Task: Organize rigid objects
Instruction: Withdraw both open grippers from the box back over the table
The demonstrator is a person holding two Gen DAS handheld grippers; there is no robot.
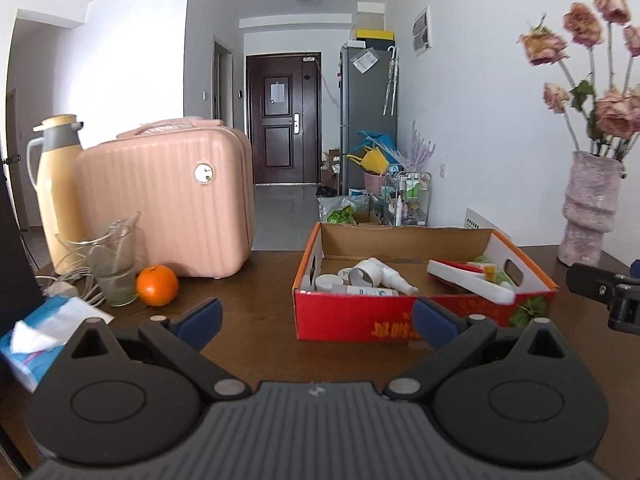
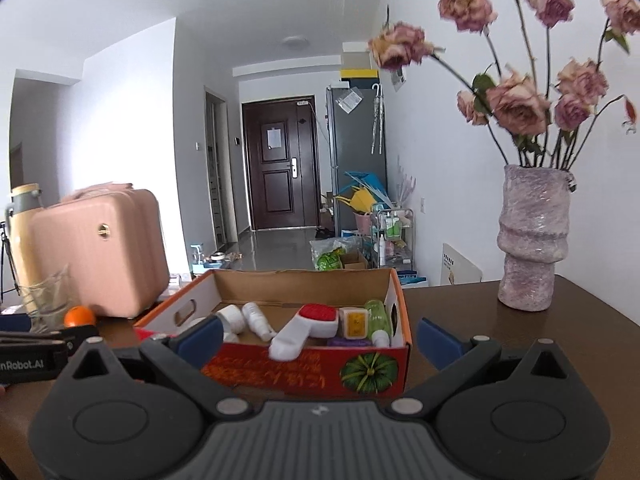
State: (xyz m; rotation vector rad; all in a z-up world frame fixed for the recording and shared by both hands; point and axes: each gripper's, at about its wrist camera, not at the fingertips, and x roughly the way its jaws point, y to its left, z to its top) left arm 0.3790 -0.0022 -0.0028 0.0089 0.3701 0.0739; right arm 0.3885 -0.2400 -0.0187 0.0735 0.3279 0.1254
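Observation:
A red cardboard box [image 1: 352, 320] [image 2: 304, 372] sits on the dark wooden table [image 1: 260, 280] and holds several items. Inside lie white bottles [image 1: 376, 276] [image 2: 256, 320], a white device with a red head [image 2: 304, 326] [image 1: 468, 280], a small yellow-labelled pack [image 2: 354, 322] and a green bottle [image 2: 378, 318]. My left gripper [image 1: 316, 322] is open just in front of the box, holding nothing. My right gripper [image 2: 320, 340] is open too, its fingers either side of the box's near wall.
A pink hard case [image 1: 168, 204] [image 2: 100, 248], a yellow thermos [image 1: 56, 188], a glass beaker [image 1: 112, 264], an orange [image 1: 157, 285] [image 2: 79, 316] and a tissue pack [image 1: 44, 332] stand left. A vase of dried roses [image 1: 590, 208] [image 2: 530, 236] stands right.

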